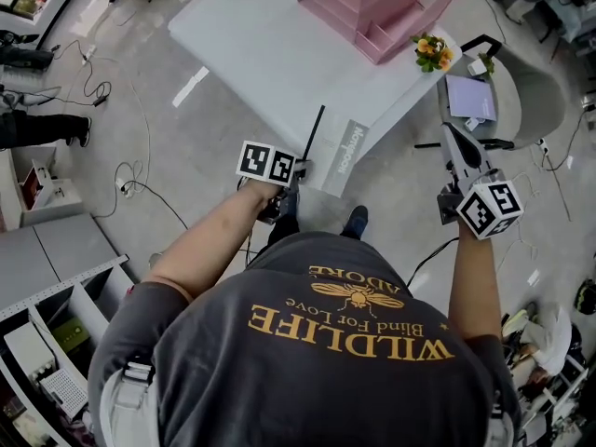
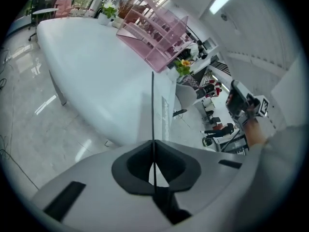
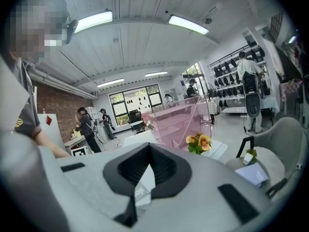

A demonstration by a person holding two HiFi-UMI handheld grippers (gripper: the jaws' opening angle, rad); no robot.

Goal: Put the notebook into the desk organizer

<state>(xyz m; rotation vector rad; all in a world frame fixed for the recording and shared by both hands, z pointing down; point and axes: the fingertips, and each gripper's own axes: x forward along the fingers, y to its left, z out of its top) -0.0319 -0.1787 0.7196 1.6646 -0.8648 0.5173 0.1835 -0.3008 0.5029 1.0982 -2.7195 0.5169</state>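
Note:
The pink see-through desk organizer (image 1: 372,3) (image 2: 154,33) (image 3: 181,120) stands at the far end of the white table (image 1: 270,45). A lavender notebook (image 1: 470,96) (image 3: 253,174) lies on a round grey seat (image 1: 526,101) right of the table. My left gripper (image 1: 320,113) (image 2: 153,81) hangs off the table's near edge, its jaws shut into a thin dark line with nothing between them. Near the table's right corner, short of the notebook, my right gripper (image 1: 449,130) (image 3: 148,151) points at the organizer. Its jaws look shut and empty.
A small pot of yellow flowers (image 1: 433,52) (image 2: 182,67) (image 3: 198,143) sits on the table corner by the organizer. Cables (image 1: 121,170) trail over the floor at left, and shelving (image 1: 47,343) stands at lower left. People (image 3: 87,127) stand in the background.

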